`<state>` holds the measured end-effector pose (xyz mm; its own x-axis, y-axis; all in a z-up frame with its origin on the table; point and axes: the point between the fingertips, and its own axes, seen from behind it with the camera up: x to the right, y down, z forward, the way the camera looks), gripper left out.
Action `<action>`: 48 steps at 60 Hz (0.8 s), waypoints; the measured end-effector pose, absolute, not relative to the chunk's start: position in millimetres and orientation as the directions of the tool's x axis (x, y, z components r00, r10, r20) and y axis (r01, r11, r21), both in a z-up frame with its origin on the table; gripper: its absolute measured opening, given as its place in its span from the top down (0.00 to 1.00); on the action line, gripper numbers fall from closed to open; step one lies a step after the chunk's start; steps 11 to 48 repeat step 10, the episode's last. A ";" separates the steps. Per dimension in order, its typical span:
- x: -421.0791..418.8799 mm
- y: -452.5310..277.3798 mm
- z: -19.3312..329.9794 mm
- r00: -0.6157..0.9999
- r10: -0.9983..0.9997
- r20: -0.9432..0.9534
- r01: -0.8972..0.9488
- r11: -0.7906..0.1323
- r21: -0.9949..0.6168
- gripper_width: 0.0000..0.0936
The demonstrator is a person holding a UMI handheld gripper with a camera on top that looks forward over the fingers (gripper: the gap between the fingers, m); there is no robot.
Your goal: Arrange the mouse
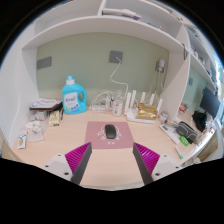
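A dark mouse (pixel 111 130) lies on a pink mouse mat (pixel 98 134) in the middle of the light wooden desk (pixel 60 148), beyond the fingers. My gripper (pixel 111 163) hovers above the desk's near part. Its fingers (pixel 76 158) with magenta pads stand wide apart with nothing between them. The mouse is a little ahead of the gap and clear of both fingers.
A blue bottle (pixel 73 96) stands at the back left, with clutter (pixel 42 112) beside it. White cables and a charger (pixel 112 100) sit at the wall. A yellow box (pixel 146 112) and small items lie at the right. Shelves (pixel 130 20) hang above.
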<state>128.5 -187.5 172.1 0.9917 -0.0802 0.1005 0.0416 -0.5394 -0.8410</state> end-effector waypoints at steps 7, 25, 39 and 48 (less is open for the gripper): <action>127.4 -199.7 181.6 0.991 -0.078 0.105 0.049 -0.522 -0.851 0.09; 128.0 -203.1 183.1 0.991 -0.076 0.110 0.054 -0.524 -0.850 0.09; 128.0 -203.1 183.1 0.991 -0.076 0.110 0.054 -0.524 -0.850 0.09; 128.0 -203.1 183.1 0.991 -0.076 0.110 0.054 -0.524 -0.850 0.09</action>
